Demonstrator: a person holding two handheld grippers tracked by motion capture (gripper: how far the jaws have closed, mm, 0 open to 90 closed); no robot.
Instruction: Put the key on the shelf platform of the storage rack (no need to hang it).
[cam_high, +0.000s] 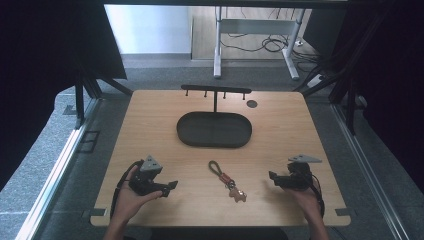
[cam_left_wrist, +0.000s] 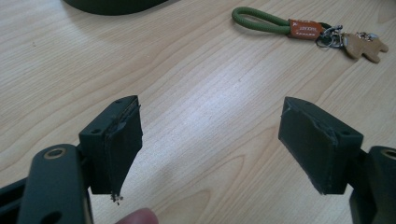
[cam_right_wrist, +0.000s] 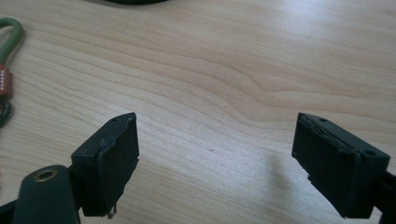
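Left gripper (cam_high: 172, 186) & right gripper (cam_high: 270, 176) both spread, empty, w/ keychain (cam_high: 227, 180) between, near table (cam_high: 150, 120) front edge.

The keychain (cam_right_wrist: 5, 70) was cut off at the left edge of the right gripper view, and the dark tray (cam_left_wrist: 112, 5) by the left gripper view's top edge.

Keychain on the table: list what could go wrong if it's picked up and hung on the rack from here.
1. The keychain lies flat on the wooden table, so open jaws coming down on its thin green cord loop may slide it away instead of gripping.
2. The brown charm hangs loosely from the metal ring; it may swing and snag on the way.
3. The hanger rack's pegs look small, above the dark oval tray; a missed loop would probably drop there.
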